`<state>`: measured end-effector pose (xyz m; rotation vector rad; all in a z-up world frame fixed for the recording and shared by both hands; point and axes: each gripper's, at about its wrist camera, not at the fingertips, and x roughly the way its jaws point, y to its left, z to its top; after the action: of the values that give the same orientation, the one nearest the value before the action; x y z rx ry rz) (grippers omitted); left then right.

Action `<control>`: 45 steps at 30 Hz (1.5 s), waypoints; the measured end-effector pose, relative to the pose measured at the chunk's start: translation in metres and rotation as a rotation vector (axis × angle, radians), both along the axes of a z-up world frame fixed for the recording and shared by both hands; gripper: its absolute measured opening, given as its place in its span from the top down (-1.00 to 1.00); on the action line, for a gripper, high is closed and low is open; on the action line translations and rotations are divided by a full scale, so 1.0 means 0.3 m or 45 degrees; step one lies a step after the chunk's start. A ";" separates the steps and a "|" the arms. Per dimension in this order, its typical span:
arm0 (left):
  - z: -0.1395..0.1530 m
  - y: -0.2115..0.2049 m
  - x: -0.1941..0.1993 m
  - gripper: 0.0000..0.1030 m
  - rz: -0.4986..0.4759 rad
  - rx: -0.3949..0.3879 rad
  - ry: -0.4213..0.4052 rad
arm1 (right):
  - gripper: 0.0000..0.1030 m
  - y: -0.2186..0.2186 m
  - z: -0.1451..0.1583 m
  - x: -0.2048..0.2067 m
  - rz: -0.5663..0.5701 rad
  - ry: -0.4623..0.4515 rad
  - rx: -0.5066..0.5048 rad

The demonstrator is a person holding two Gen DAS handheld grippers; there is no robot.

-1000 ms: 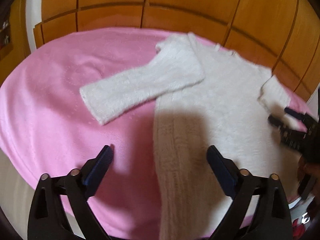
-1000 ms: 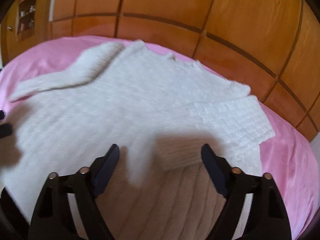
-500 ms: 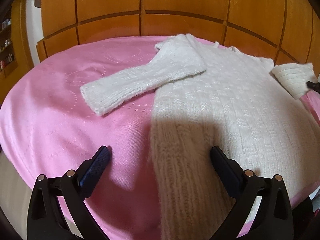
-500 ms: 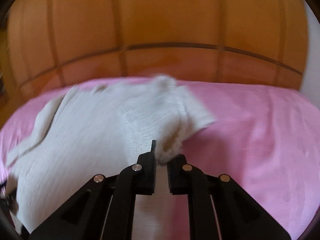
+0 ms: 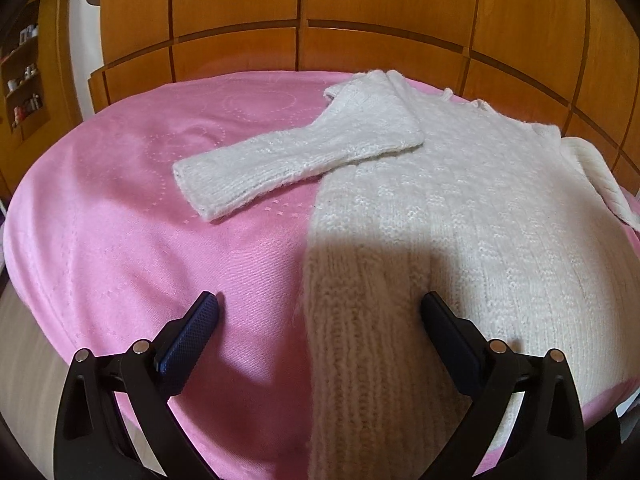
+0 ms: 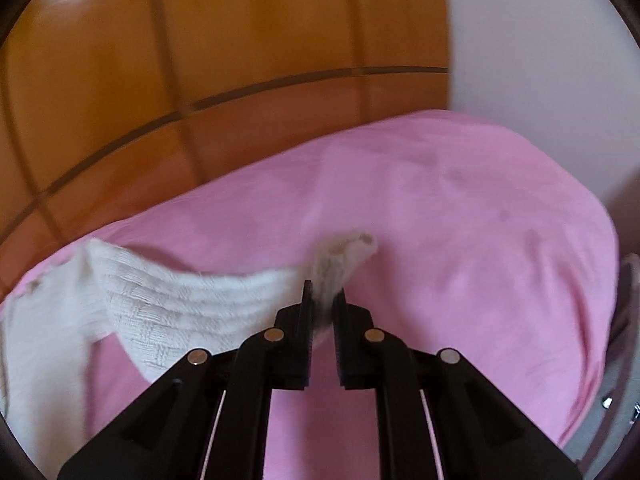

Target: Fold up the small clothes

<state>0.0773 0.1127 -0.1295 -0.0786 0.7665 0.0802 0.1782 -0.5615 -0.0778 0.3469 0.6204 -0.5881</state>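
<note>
Sweater: a white knit sweater [image 5: 460,208] lies flat on the pink blanket [image 5: 160,208], body running from the near edge up toward the wooden panelled wall [image 5: 360,12].
Near sleeve: the sleeve on the left [image 5: 288,156] is laid out sideways across the blanket, cuff pointing left, well clear of both tools.
Far sleeve: and here is the action, the other sleeve [image 6: 192,304] is drawn out to the side over bare pink blanket, stretched from the sweater's shoulder to the tool, cuff end [image 6: 344,252] poking out past the tips.
Right gripper: the right gripper [image 6: 322,300] is clamped tight on that sleeve near the cuff, white knit pinched between the pads, only a sliver of gap left.
Left gripper: the left gripper [image 5: 320,312] hangs with jaws spread wide, holding nothing; the left finger [image 5: 192,328] is over blanket, the right finger [image 5: 444,332] over the shadowed hem, and whether either touches the cloth I cannot tell.
Change, right side: a second ago those right jaws stood wide open above the sleeve, which was folded in on the sweater's chest; now they have snapped closed on it and pulled it outward, with the view swung off the sweater onto open blanket and a pale wall [image 6: 540,40].
Change, left side: the jaws were just as wide then, and the left sleeve lies where it was.
Blur: the right view is smeared.
</note>
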 end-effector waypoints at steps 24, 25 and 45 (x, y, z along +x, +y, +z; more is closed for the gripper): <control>0.111 0.179 0.076 -0.94 0.152 -0.269 -0.018 | -0.96 1.011 0.019 0.094 0.805 0.024 -0.444; 0.119 0.200 0.081 -0.94 0.175 -0.291 -0.030 | -0.96 1.042 -0.008 0.110 0.844 0.043 -0.448; 0.135 0.438 0.263 0.87 0.162 -0.565 0.060 | -0.97 1.191 -0.169 0.154 0.863 0.199 -0.691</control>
<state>0.1562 0.2440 -0.0889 -0.5489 0.8152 0.0319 0.2244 -0.2042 -0.1285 -0.4177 0.6544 -0.1114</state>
